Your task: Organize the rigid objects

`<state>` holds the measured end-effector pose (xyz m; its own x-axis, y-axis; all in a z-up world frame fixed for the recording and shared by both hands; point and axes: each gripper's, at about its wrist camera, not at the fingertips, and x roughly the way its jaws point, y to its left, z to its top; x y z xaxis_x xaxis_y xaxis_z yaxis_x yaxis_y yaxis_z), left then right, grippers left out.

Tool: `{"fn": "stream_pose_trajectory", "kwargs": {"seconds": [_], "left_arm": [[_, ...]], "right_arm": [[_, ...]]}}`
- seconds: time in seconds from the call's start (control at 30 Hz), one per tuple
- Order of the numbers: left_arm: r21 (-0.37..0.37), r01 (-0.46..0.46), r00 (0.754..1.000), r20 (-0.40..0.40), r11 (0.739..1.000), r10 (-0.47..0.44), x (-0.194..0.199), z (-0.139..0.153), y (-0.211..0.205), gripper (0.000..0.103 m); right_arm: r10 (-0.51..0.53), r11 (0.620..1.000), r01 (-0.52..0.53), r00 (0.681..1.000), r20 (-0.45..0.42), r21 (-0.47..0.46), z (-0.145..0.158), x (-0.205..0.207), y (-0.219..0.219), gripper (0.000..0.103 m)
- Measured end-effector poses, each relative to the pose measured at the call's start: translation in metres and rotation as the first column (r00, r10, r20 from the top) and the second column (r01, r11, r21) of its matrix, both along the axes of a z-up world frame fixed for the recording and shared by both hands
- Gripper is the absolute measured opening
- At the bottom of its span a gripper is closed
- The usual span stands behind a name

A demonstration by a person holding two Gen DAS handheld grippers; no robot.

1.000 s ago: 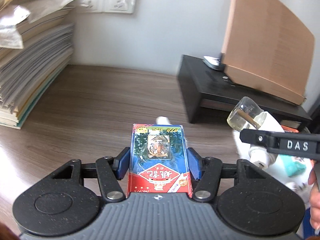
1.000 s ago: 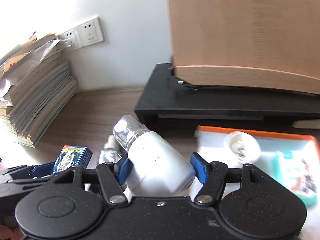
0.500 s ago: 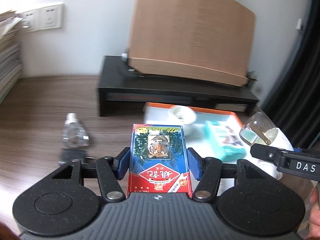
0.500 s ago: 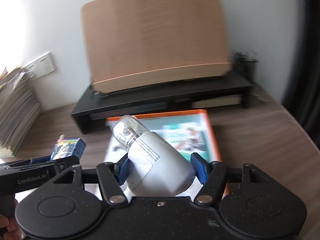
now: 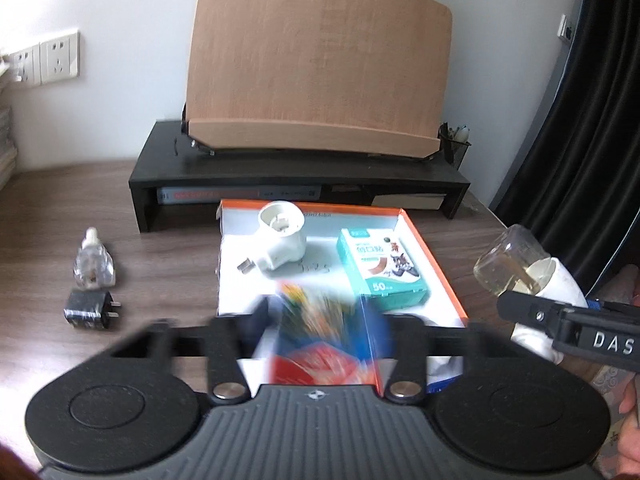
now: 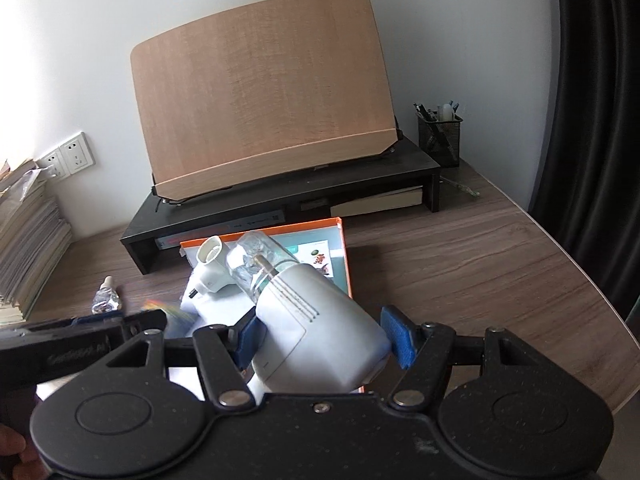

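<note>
A red-and-blue card box (image 5: pixel 320 344) sits blurred and tilted between the fingers of my left gripper (image 5: pixel 320 320), whose jaws are closing on it above the near end of the orange-rimmed tray (image 5: pixel 432 256). In the tray lie a white plug-in holder (image 5: pixel 280 236) and a teal box (image 5: pixel 380 268). My right gripper (image 6: pixel 320 332) is shut on a white plug-in vaporizer (image 6: pixel 312 320) with a clear bottle at its tip. It hangs over the tray's near right corner, and the vaporizer (image 5: pixel 516 268) also shows at the right of the left wrist view.
A small clear bottle (image 5: pixel 92 264) and a black charger (image 5: pixel 90 314) lie on the wooden desk left of the tray. Behind the tray a black riser (image 5: pixel 280 176) carries a wooden board (image 5: pixel 316 68) and a mesh pen cup (image 6: pixel 440 136). Papers (image 6: pixel 24 240) are stacked far left.
Both grippers swung right, from the paper stack to over the tray. The card box, sharp and square in the left jaws before, is now blurred and tilted. The right grip is unchanged.
</note>
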<state>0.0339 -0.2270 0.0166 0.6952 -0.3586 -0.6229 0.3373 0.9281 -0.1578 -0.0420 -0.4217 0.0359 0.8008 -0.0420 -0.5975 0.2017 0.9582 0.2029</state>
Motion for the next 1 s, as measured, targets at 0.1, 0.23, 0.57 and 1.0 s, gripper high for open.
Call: {"fn": "stream_pose_trajectory", "kwargs": {"seconds": [0.1,0.23,0.57,1.0], "left_arm": [[-0.004,0.002,1.000,0.006,1.000,-0.002,-0.001,0.003,-0.004,0.034],[-0.047,-0.028,0.998,-0.060,0.998,0.025,0.004,-0.007,0.002,0.035],[0.062,-0.134,0.985,-0.105,0.989,0.140,0.025,-0.037,0.041,0.073],[0.219,0.173,0.980,-0.136,0.960,-0.145,0.070,-0.086,0.015,0.083]], "right_arm": [[0.018,1.000,-0.018,1.000,0.002,0.003,-0.001,0.003,0.001,0.077],[0.031,1.000,-0.031,1.000,-0.004,0.008,-0.005,0.007,0.002,0.077],[0.038,0.999,-0.037,0.998,-0.040,0.035,-0.019,0.015,0.001,0.078],[0.011,0.999,-0.008,0.997,-0.071,0.047,-0.026,0.033,0.008,0.078]]}}
